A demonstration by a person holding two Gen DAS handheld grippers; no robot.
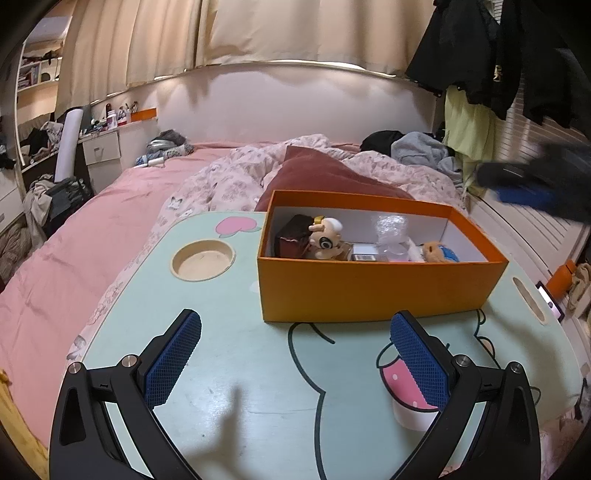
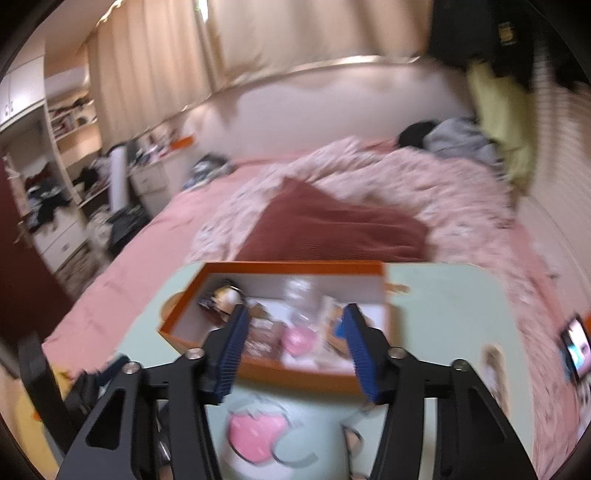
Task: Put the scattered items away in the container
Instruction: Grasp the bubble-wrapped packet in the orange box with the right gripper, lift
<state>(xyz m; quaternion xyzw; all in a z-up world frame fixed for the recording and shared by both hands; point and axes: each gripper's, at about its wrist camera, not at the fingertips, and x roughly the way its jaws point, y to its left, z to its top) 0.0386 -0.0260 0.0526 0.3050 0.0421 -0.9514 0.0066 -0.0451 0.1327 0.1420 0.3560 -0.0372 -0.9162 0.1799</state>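
Left gripper (image 1: pixel 295 354) is hovering wide open and empty over the mint-green cartoon-print lap table (image 1: pixel 229 369), whose visible surface is showing no loose items. Just beyond it, the orange cardboard box (image 1: pixel 369 288) is already holding a small plush figure (image 1: pixel 327 238), a dark brown box (image 1: pixel 291 236) and other bits. Right gripper (image 2: pixel 293 339) is sitting partly open with nothing between its jaws, in front of the box; looks near-finished.

Both wrist views look forward and downward along their fingers, from close above the table (image 1: pixel 221 369). They share the orange box (image 1: pixel 369 291), bed (image 1: pixel 92 221) and curtains (image 1: pixel 258 33).
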